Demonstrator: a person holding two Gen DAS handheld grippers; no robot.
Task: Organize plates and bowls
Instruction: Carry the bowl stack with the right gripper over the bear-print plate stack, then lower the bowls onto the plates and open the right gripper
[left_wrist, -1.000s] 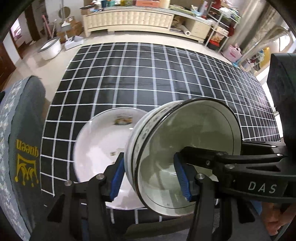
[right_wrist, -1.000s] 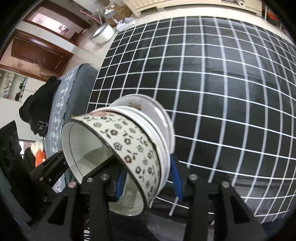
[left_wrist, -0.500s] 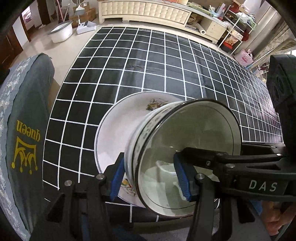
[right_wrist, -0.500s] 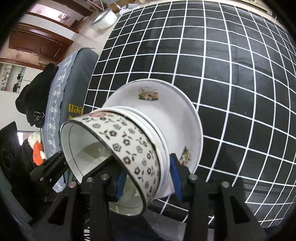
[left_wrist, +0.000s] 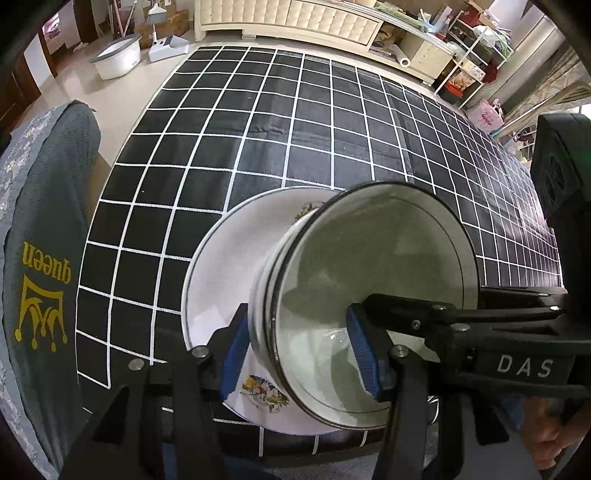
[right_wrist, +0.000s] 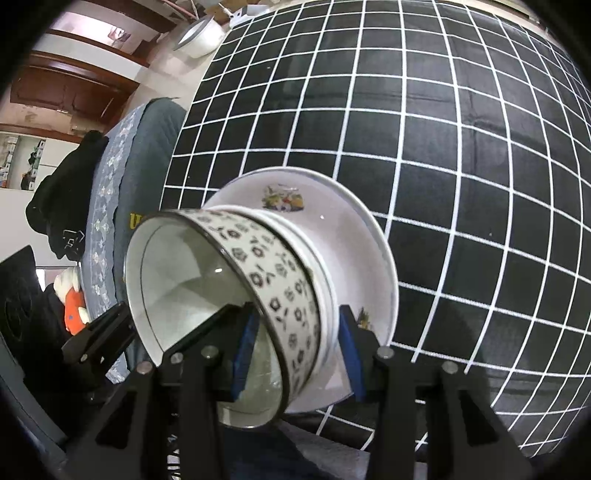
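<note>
Bowls: 2 nested bowls (left_wrist: 369, 295), tipped on their side, mouth toward the cameras; the outer one carries a black flower pattern (right_wrist: 284, 291) on white with a dark rim, and a plainer white bowl sits behind it.
Left claw: left gripper (left_wrist: 299, 354) is clamped on the bowl wall, 1 blue pad (left_wrist: 232, 354) outside the stack and the other inside the mouth.
Right claw: right gripper (right_wrist: 295, 350) is clamped on the opposite side of the same stack, 1 blue pad (right_wrist: 245, 350) inside the mouth and the other against the outside of the rear bowl.
Plate: white plate (left_wrist: 221, 280) with small coloured pictures on its rim lies flat just beyond the fingertips of both claws, directly behind the bowl stack; whether the bowls touch it I cannot tell.
Surface: black tablecloth with white grid (left_wrist: 295, 129) spreads ahead of both claws and under the plate.
Left of left claw: grey cloth printed "queen" with a yellow crown (left_wrist: 40, 295), draped at the table's edge.
Far ahead of left claw: white tub (left_wrist: 118, 61) on the floor and a cream cabinet (left_wrist: 295, 18).
Lower right of left claw: a person's hand (left_wrist: 554, 435) on the right gripper's handle.
</note>
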